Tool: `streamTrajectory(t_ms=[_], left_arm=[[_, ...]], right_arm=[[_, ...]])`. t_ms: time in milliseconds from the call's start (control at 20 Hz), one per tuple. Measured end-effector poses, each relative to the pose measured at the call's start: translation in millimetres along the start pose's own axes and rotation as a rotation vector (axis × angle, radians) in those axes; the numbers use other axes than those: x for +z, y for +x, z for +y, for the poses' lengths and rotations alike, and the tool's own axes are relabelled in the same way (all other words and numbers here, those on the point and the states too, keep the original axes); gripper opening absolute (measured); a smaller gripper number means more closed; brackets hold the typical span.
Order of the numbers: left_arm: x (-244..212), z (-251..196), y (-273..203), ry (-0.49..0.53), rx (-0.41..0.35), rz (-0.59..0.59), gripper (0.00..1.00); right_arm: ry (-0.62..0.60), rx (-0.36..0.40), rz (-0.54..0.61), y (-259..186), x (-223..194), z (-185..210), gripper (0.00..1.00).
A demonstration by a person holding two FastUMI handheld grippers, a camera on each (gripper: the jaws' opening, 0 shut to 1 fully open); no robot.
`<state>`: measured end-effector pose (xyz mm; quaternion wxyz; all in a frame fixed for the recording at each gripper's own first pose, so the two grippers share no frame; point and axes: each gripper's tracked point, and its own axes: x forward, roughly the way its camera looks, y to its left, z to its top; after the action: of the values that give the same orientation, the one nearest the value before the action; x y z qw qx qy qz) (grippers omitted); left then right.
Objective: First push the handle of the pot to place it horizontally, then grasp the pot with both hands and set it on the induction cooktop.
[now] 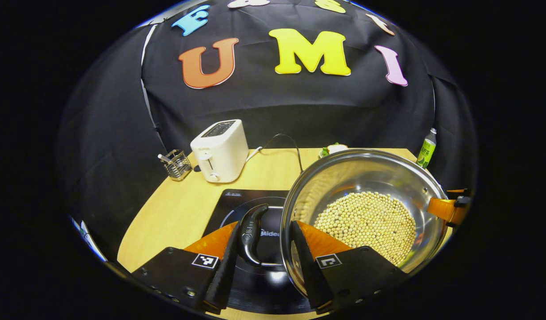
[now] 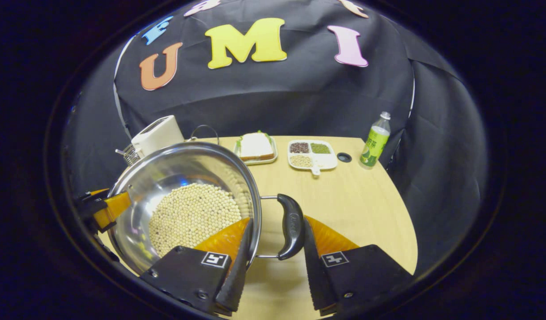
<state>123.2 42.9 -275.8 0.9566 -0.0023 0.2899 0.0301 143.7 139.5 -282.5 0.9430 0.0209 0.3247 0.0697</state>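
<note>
In the left gripper view, the pot (image 1: 366,209) fills the lower right of the frame, with soybeans (image 1: 366,224) in its bottom. Its near handle (image 1: 251,233) sits lower centre, between the left gripper's (image 1: 264,262) jaws. Under the handle lies the induction cooktop (image 1: 237,209) on the worktop (image 1: 175,213). Behind the cooktop, centre left, stands a toaster (image 1: 220,151), with a wire utensil rack (image 1: 177,164) to its left. A bottle (image 1: 427,149) stands at the right edge.

In the right gripper view, the pot's other handle (image 2: 291,226) lies lower centre between the right gripper's (image 2: 273,262) jaws. Behind, at centre, a sandwich plate (image 2: 256,149) sits left of a divided tray (image 2: 312,154).
</note>
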Motion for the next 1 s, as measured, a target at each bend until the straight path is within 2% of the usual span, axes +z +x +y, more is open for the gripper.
streamTrajectory(t_ms=[50,500,750,800,850,1000], left_arm=[[0,8,2,-0.001,0.006,0.004,0.65],[0,88,13,0.017,0.070,0.009,0.65],[0,111,28,0.045,0.084,0.016,0.65],[-1,114,32,0.051,0.084,0.016,0.65],[-1,116,36,0.055,0.085,0.020,0.65],[-4,126,48,0.059,0.091,0.029,0.65]], right_arm=[[-0.002,0.004,0.002,1,0,10,0.59],[0.009,0.058,0.013,16,1,92,0.60],[0.033,0.063,0.031,29,-3,116,0.60],[0.038,0.059,0.036,32,-4,119,0.62],[0.046,0.056,0.040,36,-6,122,0.59],[0.058,0.049,0.044,44,-7,134,0.62]])
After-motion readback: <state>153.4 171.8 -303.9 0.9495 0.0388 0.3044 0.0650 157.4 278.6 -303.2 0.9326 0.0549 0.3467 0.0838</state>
